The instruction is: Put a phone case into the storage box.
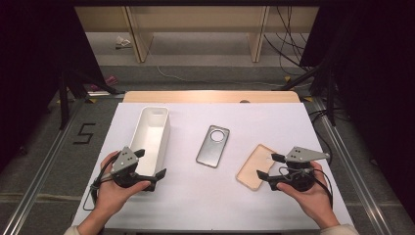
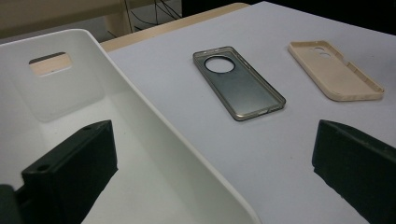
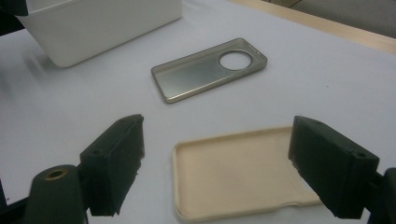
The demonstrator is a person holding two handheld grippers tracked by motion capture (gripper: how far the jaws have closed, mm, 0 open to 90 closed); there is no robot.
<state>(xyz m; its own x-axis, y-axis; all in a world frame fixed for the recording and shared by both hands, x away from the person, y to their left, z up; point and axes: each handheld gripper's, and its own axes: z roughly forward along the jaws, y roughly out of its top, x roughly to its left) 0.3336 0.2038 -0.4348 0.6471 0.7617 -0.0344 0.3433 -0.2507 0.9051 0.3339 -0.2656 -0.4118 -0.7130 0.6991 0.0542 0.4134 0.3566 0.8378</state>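
High view had the left gripper (image 1: pixel 149 165) spread wide astride the near wall of the white bin (image 1: pixel 152 131), holding nothing. Right gripper (image 1: pixel 270 166) hung unclenched too, jaws either side of the beige phone case (image 1: pixel 253 168) lying flat, grey case (image 1: pixel 213 146) between them.

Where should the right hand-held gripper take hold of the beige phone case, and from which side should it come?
Probably the beige phone case's raised rim at its near short end. It lies flat, hollow side up, between the open jaws of the right hand-held gripper, so one jaw could slip inside.
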